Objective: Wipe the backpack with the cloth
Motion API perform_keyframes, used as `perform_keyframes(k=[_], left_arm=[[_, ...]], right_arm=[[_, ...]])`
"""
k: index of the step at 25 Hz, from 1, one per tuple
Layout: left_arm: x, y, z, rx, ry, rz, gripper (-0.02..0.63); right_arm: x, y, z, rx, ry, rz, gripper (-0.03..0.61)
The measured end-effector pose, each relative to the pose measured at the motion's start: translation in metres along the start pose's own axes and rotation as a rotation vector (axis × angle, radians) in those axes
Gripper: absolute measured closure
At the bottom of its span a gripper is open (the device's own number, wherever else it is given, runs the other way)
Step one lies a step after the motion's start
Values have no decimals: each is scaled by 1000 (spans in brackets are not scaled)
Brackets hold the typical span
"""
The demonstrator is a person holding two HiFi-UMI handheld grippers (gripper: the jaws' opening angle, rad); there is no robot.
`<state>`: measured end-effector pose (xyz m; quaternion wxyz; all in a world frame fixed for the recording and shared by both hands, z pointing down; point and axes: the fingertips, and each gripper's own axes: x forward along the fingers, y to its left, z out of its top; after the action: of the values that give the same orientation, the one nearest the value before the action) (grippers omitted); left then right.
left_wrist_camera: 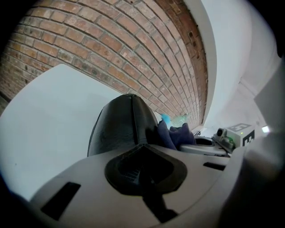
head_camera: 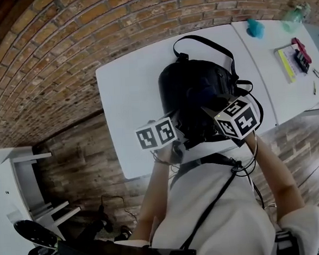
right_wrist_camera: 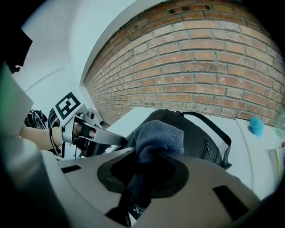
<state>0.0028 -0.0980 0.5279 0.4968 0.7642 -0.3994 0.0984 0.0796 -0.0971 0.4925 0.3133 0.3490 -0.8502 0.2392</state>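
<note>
A black backpack (head_camera: 192,89) lies on the white table (head_camera: 129,88), its straps trailing off to the right. At the pack's near edge my left gripper (head_camera: 186,140) is shut on the backpack (left_wrist_camera: 122,124), whose dark shell rises straight out of the closed jaws. Beside it, my right gripper (head_camera: 208,114) is shut on a dark blue cloth (right_wrist_camera: 158,136), which is bunched up against the backpack (right_wrist_camera: 200,133). The left gripper view also shows the cloth (left_wrist_camera: 177,135) on the pack's right side, with the right gripper's body behind it.
A second white table (head_camera: 287,82) adjoins on the right, carrying a teal object (head_camera: 255,27), a green bottle (head_camera: 296,14) and a book with small items (head_camera: 292,60). The floor is brick. A white shelf (head_camera: 27,177) and dark gear stand at the lower left.
</note>
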Motion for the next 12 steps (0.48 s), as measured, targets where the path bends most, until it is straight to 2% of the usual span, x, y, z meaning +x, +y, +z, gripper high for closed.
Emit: perform_keyframes(k=[12], left_arm=[[-1, 0, 0, -6, -14, 3, 609]], right_arm=[[-9, 31, -41, 54, 61, 74, 504]])
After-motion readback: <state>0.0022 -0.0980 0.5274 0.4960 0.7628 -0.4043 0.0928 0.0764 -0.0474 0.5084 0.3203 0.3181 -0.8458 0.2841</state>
